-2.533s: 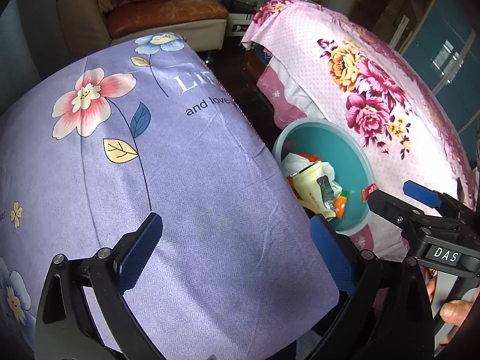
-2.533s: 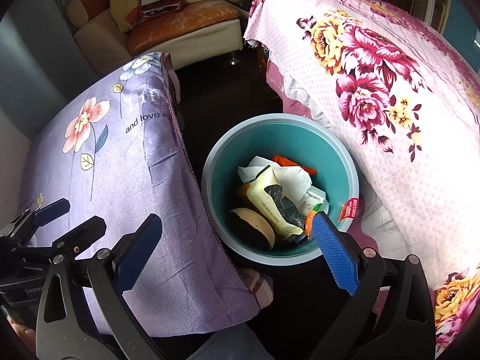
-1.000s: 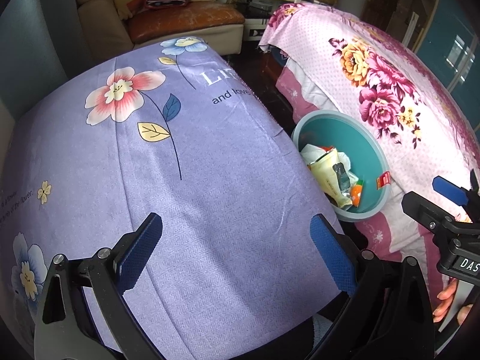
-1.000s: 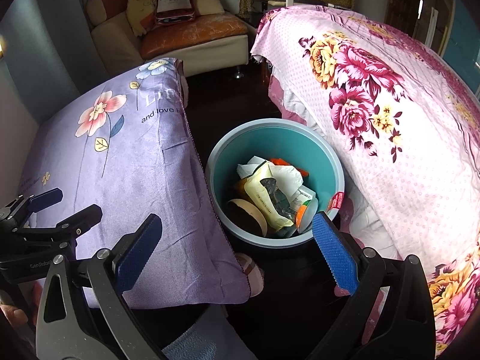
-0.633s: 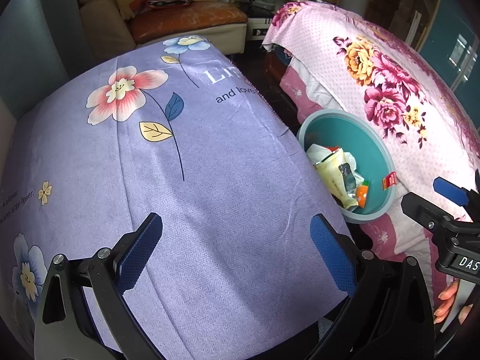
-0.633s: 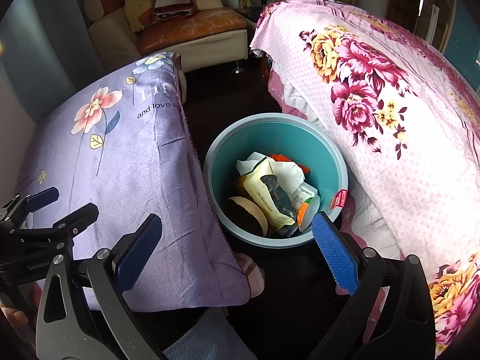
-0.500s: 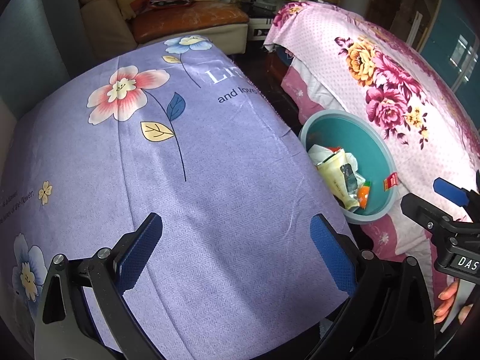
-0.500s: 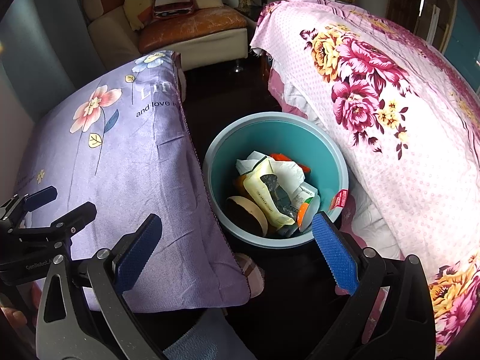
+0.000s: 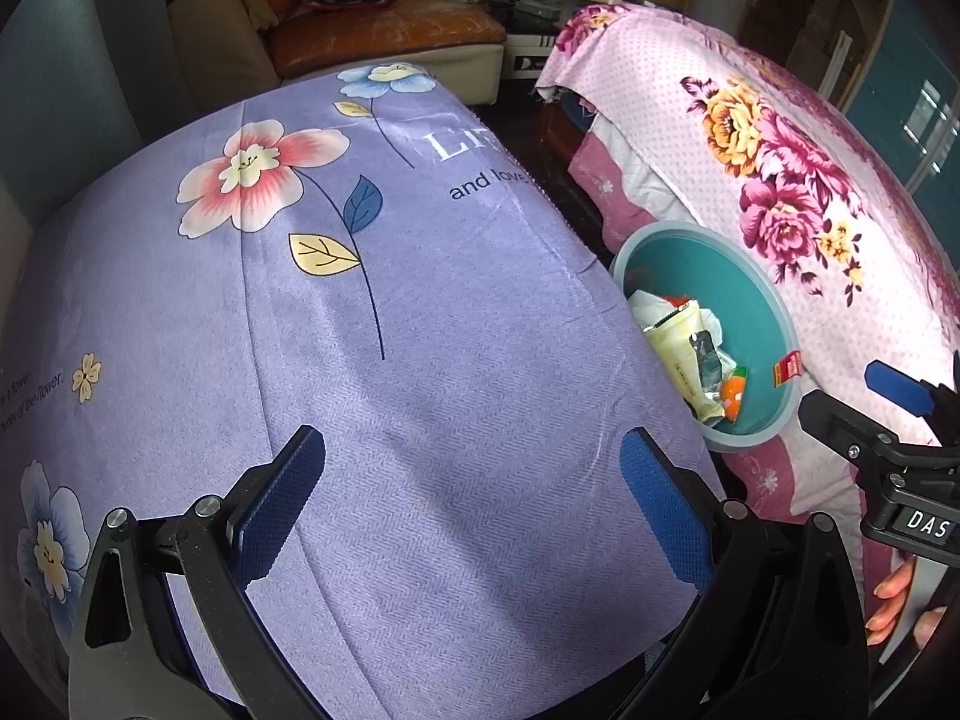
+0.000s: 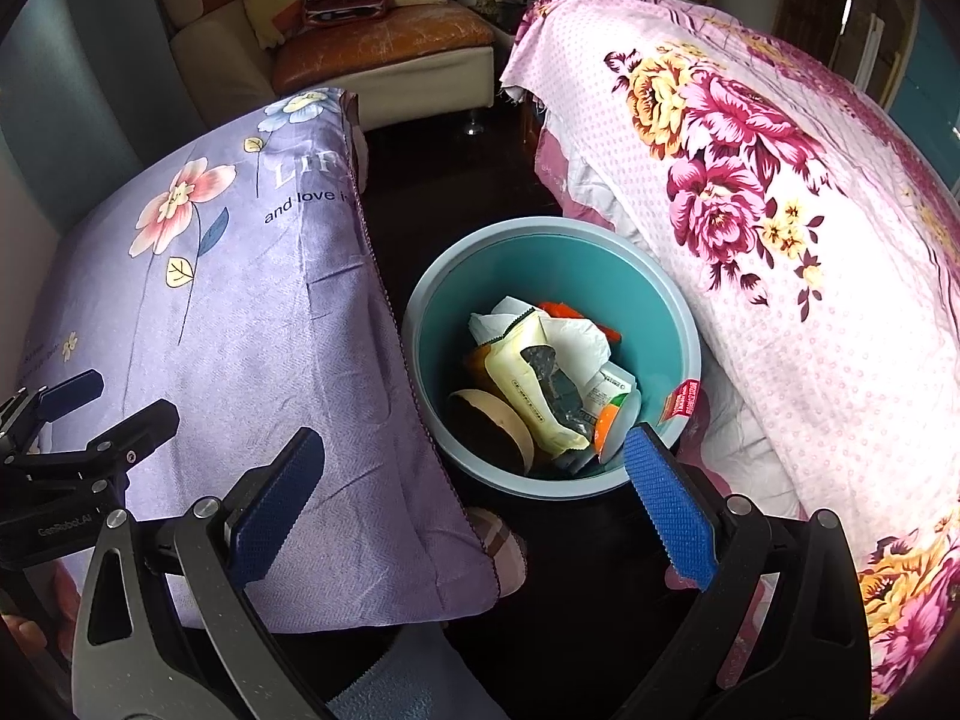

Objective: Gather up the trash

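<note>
the left gripper [image 9: 471, 504] hangs over a purple flowered cover [image 9: 420, 360], its blue pads spread wide with nothing between them; only cloth lies under the gap. off past its right pad, beyond the edge of the cover, stands the teal bin [image 9: 774, 300].

the right gripper [image 10: 468, 498] is also spread wide and empty. the teal bin [image 10: 678, 312] sits just ahead of its jaws, nearer the right pad, whose tip overlaps the near rim in this view. inside lie the collected scraps: a pale yellow wrapper [image 10: 522, 384], crumpled white paper [image 10: 576, 342], a round brown lid or cup [image 10: 492, 426] (hard to say which), and something orange [image 10: 606, 423] by the near wall. a small red label [image 10: 681, 399] hangs on the rim.

left of the jaws the purple cover drops to the dark floor; to the right rises a pink flowered cover [image 10: 810, 240]. far ahead stands a sofa [image 10: 384, 48].
</note>
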{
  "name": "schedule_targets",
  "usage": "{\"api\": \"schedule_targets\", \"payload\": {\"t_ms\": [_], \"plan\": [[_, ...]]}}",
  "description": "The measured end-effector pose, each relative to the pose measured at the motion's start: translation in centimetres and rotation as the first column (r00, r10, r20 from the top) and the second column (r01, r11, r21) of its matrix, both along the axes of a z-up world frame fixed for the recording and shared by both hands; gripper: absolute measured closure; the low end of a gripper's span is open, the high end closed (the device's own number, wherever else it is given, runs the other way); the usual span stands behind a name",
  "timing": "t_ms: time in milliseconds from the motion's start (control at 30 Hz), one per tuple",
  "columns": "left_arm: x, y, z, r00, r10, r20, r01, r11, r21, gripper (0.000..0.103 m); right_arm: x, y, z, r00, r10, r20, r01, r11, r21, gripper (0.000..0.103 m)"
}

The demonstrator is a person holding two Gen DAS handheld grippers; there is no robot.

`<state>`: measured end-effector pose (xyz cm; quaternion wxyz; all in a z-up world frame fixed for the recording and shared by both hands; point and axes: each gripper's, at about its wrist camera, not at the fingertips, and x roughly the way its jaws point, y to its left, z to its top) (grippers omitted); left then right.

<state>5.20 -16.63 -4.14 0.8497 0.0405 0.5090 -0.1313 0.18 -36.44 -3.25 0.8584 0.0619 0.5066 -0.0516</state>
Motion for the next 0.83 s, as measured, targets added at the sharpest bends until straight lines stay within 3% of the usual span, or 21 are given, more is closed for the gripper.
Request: {"api": "schedule_targets", "payload": {"t_ms": [833], "plan": [[-0.21, 0.98, -0.14, 0.999, 0.044, -0.019, -0.044, 0.999, -0.02, 0.004, -0.36, 0.33, 0.35, 1.0, 0.002, 0.002, -0.002, 1.0, -0.013, 0.007]]}}
